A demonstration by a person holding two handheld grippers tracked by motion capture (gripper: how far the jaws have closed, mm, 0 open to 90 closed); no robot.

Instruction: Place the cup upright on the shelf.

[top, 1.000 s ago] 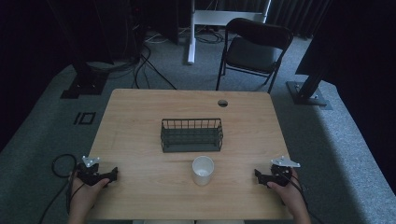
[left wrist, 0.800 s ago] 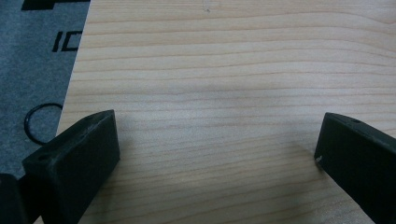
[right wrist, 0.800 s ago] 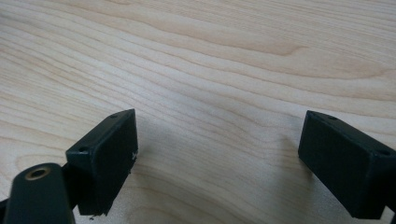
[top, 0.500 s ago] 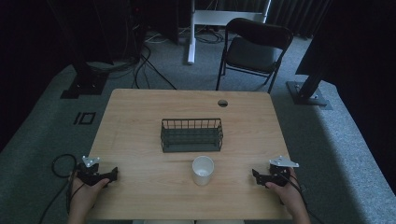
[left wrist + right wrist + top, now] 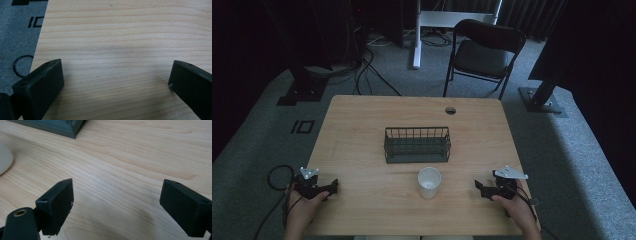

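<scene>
Item 1, white cup [image 5: 429, 182]: standing upright and open-topped on the wooden surface [image 5: 362, 130], near its front edge, roughly midway between the two claws and touching neither. Its pale rim is showing at the far left edge of the right gripper view [image 5: 4, 157].

Item 2, dark wire basket [image 5: 417, 144]: sitting at the middle of the surface, just behind the cup and apart from it; one corner of its base is showing in the right gripper view [image 5: 72, 130].

Item 3, right claw [image 5: 482, 188]: resting low at the front right of the surface, pointing toward the cup, jaws spreading wide with bare wood between them [image 5: 116, 206].

Item 4, left claw [image 5: 331, 187]: lying at the front left corner, well apart from the cup, jaws likewise gaping wide over bare wood [image 5: 116, 80].

Item 5, black folding chair [image 5: 484, 52]: standing on the grey floor beyond the far edge.
</scene>
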